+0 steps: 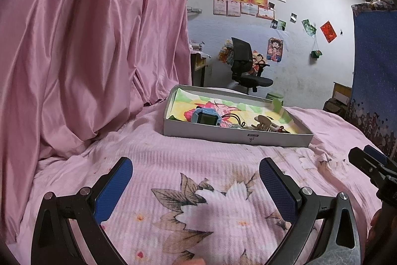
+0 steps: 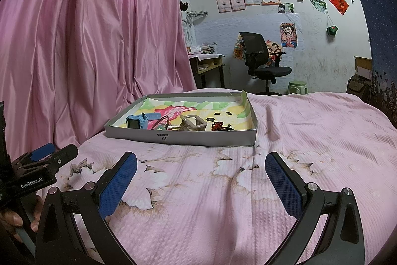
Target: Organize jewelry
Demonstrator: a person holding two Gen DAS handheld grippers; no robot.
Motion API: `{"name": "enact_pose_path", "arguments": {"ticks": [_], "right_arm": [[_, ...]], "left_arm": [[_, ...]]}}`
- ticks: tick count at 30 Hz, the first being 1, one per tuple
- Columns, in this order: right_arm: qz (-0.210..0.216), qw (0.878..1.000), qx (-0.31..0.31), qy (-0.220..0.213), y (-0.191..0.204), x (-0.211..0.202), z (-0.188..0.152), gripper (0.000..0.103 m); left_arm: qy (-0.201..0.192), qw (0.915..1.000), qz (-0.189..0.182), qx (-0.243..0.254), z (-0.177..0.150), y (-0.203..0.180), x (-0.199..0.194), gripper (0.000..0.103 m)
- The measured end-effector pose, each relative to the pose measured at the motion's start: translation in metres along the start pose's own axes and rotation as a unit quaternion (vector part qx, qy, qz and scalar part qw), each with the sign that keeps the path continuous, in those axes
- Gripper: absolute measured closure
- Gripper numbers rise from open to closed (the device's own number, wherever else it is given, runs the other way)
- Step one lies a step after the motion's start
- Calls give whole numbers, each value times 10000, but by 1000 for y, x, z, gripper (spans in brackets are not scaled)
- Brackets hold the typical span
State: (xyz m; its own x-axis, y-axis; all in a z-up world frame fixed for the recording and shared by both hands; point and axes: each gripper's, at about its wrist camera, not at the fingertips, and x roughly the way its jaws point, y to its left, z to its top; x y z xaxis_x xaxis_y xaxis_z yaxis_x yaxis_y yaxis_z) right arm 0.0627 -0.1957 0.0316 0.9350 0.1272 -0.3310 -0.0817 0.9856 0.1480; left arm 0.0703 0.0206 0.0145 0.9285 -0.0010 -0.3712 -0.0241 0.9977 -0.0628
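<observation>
Clearly both the left gripper (image 1: 196, 171) and right gripper (image 2: 201, 167) hover released and empty over the bed (image 2: 310, 140); the jewelry sits in the gray box (image 2: 198, 138) mid-bed, so approach low over its near wall.

Dim indoor light, sharp centre, fisheye-warped vignetted edges.

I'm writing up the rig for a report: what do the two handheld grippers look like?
Both match. The left gripper and right gripper each have curved black arms with triangular cut-outs and silver bolt heads, ending in flat fingers faced with textured blue pads. The right wrist view shows white "GenRobot.AI" lettering on the left gripper's black body. No cables or sleeves are visible.
</observation>
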Motion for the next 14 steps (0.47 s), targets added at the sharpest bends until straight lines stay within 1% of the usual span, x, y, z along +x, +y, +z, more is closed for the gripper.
{"name": "enact_pose_path", "arguments": {"ticks": [6, 14], "right_arm": [[2, 10000, 7, 1, 0, 0, -1, 1], [0, 10000, 5, 0, 0, 0, 0, 1]], "left_arm": [[-57, 10000, 58, 48, 0, 0, -1, 0], [-48, 10000, 39, 50, 0, 1, -1, 0]]}}
